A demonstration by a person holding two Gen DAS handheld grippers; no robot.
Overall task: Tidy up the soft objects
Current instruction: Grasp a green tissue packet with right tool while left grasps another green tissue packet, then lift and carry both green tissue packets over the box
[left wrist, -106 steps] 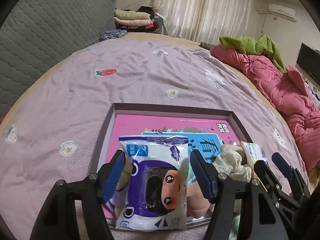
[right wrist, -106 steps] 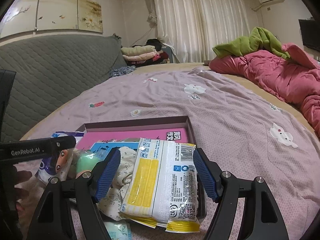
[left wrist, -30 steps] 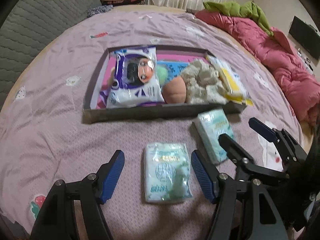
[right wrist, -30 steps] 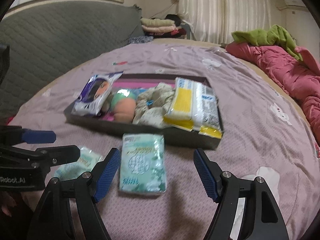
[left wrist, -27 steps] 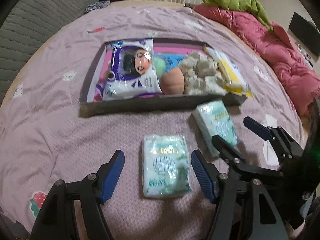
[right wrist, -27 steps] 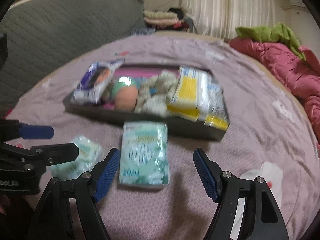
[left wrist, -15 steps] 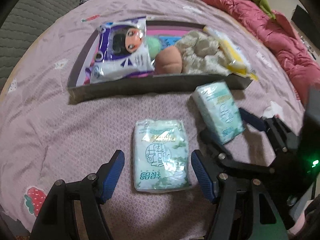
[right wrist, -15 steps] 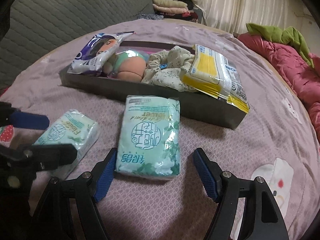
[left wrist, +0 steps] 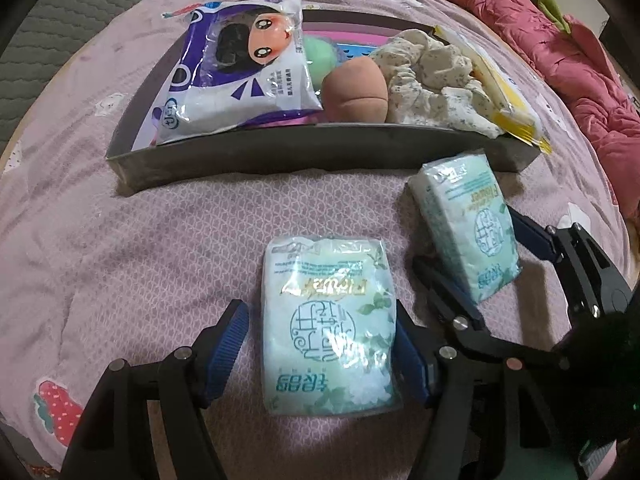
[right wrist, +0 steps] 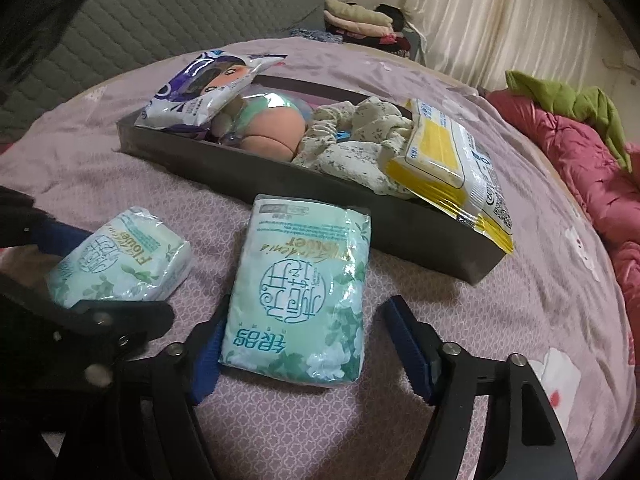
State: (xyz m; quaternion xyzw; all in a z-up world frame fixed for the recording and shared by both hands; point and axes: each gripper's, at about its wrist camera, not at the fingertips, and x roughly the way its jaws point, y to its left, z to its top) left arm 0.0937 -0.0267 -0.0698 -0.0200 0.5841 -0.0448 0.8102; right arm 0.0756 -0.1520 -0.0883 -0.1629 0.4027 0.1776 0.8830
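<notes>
Down on the lilac bedspread (left wrist: 120, 240), the left gripper (left wrist: 320, 344) straddles one green tissue pack (left wrist: 328, 328), jaws wide, the right pad at the wrapper's edge and a gap at the left. Alongside, the right gripper (right wrist: 304, 344) brackets a second tissue pack (right wrist: 300, 292), its jaws having just been closing, a gap remaining at the right pad. Beyond both, just beside the packs, a dark shallow box (left wrist: 312, 152) holds a purple wipes bag (left wrist: 240, 68), a doll (left wrist: 356, 92), floral cloth (left wrist: 432, 76) and a yellow packet (right wrist: 448, 164).

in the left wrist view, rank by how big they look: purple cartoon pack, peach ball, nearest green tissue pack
1. purple cartoon pack and nearest green tissue pack: about alike; the tissue pack's closeness inflates it.
2. peach ball, clearly smallest.
</notes>
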